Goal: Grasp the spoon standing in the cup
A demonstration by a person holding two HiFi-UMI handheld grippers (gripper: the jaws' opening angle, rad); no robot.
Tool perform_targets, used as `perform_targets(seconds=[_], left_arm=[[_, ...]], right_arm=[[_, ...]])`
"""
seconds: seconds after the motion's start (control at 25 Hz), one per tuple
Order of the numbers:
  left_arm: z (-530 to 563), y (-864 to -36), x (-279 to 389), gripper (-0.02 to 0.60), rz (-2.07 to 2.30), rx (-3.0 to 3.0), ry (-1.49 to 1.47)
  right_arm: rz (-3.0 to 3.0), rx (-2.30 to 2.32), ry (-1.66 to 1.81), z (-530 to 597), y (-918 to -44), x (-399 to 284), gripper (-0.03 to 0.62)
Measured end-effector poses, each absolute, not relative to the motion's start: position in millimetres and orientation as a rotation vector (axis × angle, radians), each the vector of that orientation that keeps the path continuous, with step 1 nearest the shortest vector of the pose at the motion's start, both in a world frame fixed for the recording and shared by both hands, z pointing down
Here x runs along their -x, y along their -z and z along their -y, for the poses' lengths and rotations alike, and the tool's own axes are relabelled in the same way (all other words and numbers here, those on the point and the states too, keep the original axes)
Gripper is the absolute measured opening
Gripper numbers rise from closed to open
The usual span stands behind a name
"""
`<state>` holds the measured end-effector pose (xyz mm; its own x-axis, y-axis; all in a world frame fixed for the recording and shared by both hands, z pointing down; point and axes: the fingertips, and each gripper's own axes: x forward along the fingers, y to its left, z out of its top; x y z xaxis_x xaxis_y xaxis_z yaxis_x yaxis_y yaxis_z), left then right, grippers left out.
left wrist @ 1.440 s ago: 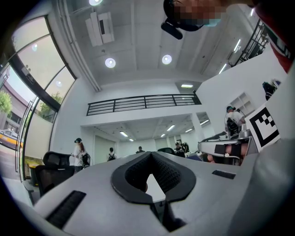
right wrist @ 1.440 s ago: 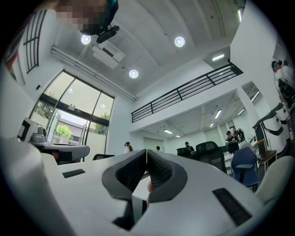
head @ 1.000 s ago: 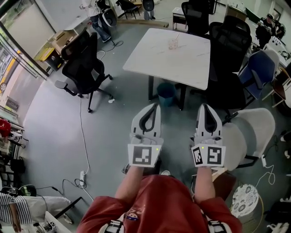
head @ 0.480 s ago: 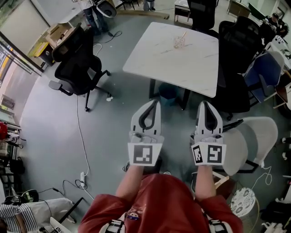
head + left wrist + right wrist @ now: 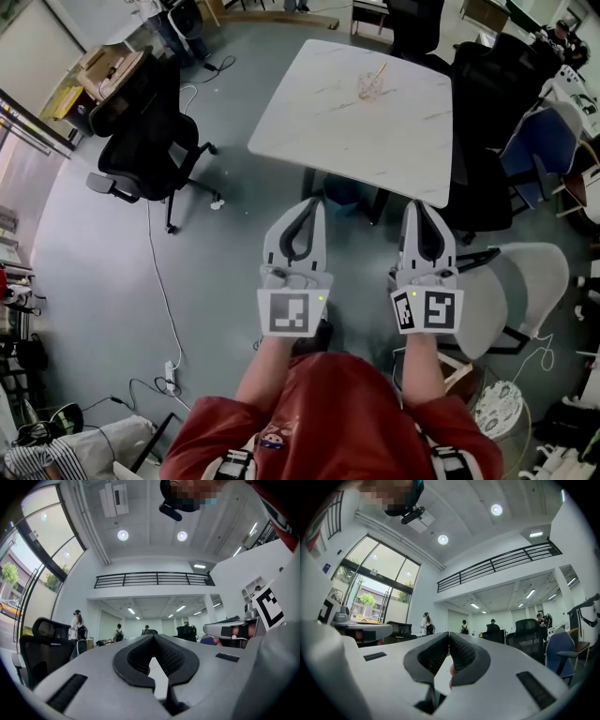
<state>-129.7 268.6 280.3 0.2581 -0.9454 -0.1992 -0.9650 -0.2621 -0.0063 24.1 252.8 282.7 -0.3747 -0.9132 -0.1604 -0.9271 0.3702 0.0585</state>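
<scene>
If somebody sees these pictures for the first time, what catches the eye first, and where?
The two grey grippers, left gripper and right gripper, point side by side from the lower centre of the head view, jaws shut and empty. Beyond them stands a white table, bare except for a clear cup with a spoon standing in it near its far edge. A black office chair sits left of the table.

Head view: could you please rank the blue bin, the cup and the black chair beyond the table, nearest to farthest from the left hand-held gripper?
1. Blue bin, under the table, just ahead of the left hand-held gripper.
2. Cup, on the table's far half.
3. Black chair, behind the table's far edge.
</scene>
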Motion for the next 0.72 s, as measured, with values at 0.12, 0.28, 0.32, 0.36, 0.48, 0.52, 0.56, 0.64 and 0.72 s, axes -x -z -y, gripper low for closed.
perform_targets(seconds=[0.12, 0.28, 0.32, 0.36, 0.48, 0.52, 0.56, 0.64, 0.72], left_arm=[[-255.9, -278.5, 139.5, 0.009, -1.813, 2.398, -0.252], [-240.5, -280.5, 154.7, 0.009, -1.822, 2.417, -0.275], [-236.6, -279.3, 157.7, 0.009, -1.817, 2.414, -0.283], [-232.8, -277.8, 160.3, 0.009, -1.810, 2.409, -0.289], [-223.6, -274.9, 168.9, 0.009, -1.800, 2.403, -0.285], [-221.6, -273.3, 171.4, 0.009, -1.797, 2.401, -0.284], [-219.9, -271.1, 173.3, 0.009, -1.793, 2.398, -0.287], [-217.2, -266.4, 174.9, 0.009, -1.788, 2.397, -0.295], [-215.0, -262.1, 174.7, 0.009, -1.784, 2.397, -0.300]], right_arm=[[-2.518, 1.716, -0.225, -240.5, -279.8, -16.4, 0.017], [-2.528, 1.735, -0.259, -226.7, -275.3, -3.2, 0.017], [-2.529, 1.738, -0.272, -223.9, -273.0, -0.6, 0.017], [-2.526, 1.743, -0.285, -221.5, -270.0, 1.1, 0.017], [-2.506, 1.756, -0.304, -215.8, -262.6, 5.9, 0.017], [-2.499, 1.759, -0.308, -214.5, -260.6, 7.1, 0.017], [-2.492, 1.763, -0.312, -213.4, -258.5, 7.7, 0.017], [-2.478, 1.767, -0.318, -211.3, -254.1, 7.7, 0.017], [-2.464, 1.765, -0.324, -208.7, -250.2, 7.2, 0.017]])
